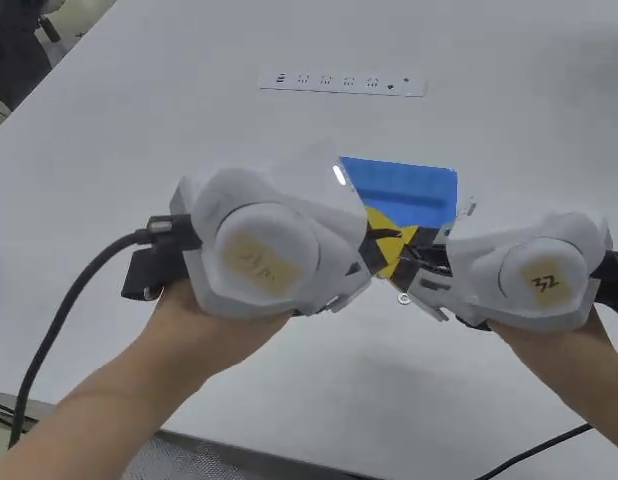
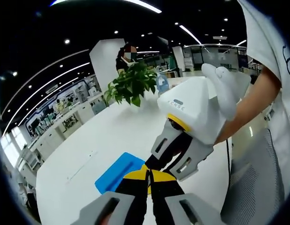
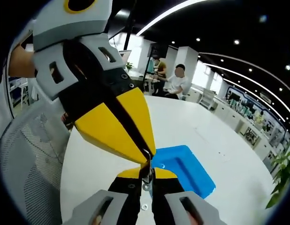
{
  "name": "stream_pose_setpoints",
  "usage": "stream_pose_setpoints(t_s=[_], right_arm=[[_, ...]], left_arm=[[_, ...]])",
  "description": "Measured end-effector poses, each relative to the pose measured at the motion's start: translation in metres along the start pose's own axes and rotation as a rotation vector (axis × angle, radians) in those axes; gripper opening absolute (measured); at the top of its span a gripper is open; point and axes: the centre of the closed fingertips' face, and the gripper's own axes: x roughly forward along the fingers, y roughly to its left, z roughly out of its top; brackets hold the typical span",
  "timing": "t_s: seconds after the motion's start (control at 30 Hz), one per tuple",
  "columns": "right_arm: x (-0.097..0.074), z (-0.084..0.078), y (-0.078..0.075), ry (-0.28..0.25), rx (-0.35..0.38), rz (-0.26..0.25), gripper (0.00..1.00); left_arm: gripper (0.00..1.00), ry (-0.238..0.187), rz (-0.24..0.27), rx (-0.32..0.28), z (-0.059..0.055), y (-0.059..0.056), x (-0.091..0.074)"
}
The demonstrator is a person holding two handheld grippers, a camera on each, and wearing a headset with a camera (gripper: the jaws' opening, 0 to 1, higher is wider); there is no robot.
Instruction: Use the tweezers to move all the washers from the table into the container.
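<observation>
Between the tips: left tongs and right tongs meet tip to tip, so nothing can pass between them.
Container access: blue container sits just behind the tips. Its left part is covered by the left tongs; its right part is open from above.
Near side: bare table, with one washer below the tips.
Far side: power strip well apart, with open surface between.

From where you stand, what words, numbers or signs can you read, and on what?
"32": yellow, on the round white cap of the right gripper.
Yellow mark on the left gripper's round white cap: too blurred.
Dark marks on the long white strip on the table: too small.
Small grey label on the right gripper's housing: unreadable.
</observation>
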Motion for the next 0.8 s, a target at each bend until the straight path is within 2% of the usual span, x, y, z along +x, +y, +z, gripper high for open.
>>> stream_pose_setpoints(t_s=[0.2,0.37,0.47,0.63,0.8], right_arm=[[0.002,0.008,-0.026,-0.019,-0.014,-0.063,0.04],[0.010,0.007,-0.040,-0.022,-0.006,-0.084,0.04],[0.018,0.002,-0.046,-0.016,0.003,-0.087,0.04],[0.033,-0.011,-0.051,-0.001,0.037,-0.082,0.04],[0.049,-0.027,-0.055,0.015,0.105,-0.069,0.04]], left_arm=[[0.00,-0.021,0.025,0.035,0.011,0.018,0.008],[0.00,-0.022,0.041,0.035,0.011,0.030,0.018],[0.00,-0.014,0.044,0.029,0.007,0.035,0.025],[0.00,0.009,0.040,0.002,-0.008,0.045,0.041],[0.00,0.044,0.039,-0.033,-0.025,0.052,0.059]])
